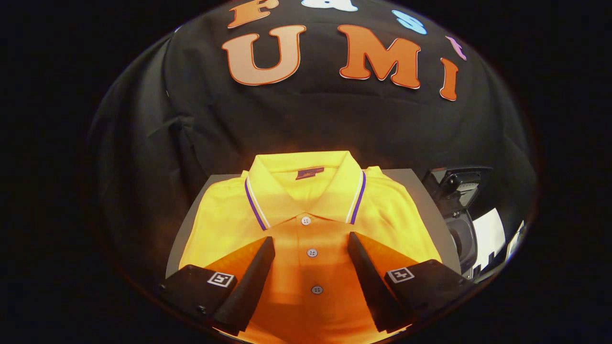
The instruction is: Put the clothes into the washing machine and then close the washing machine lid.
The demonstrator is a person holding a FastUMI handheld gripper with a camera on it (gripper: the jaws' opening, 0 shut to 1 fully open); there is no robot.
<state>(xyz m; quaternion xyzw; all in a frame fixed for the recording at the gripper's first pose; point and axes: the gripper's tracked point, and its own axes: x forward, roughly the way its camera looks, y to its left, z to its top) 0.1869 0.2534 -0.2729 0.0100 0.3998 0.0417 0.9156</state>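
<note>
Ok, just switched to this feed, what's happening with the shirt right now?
A person's hand-held gripper is poised over a folded yellow polo shirt lying flat on a grey table. Its fingers are open, one on each side of the shirt's button placket, and nothing is grasped yet. The washing machine sits beyond the shirt on the right side; whether its lid is open cannot be told from here. So the shirt has not yet gone in.

We see a bright yellow polo shirt (pixel 306 210), collar edged in purple and white stripes, grey buttons, on a grey surface (pixel 420 191); at three o'clock, a dark grey washing machine (pixel 459 210).
</note>
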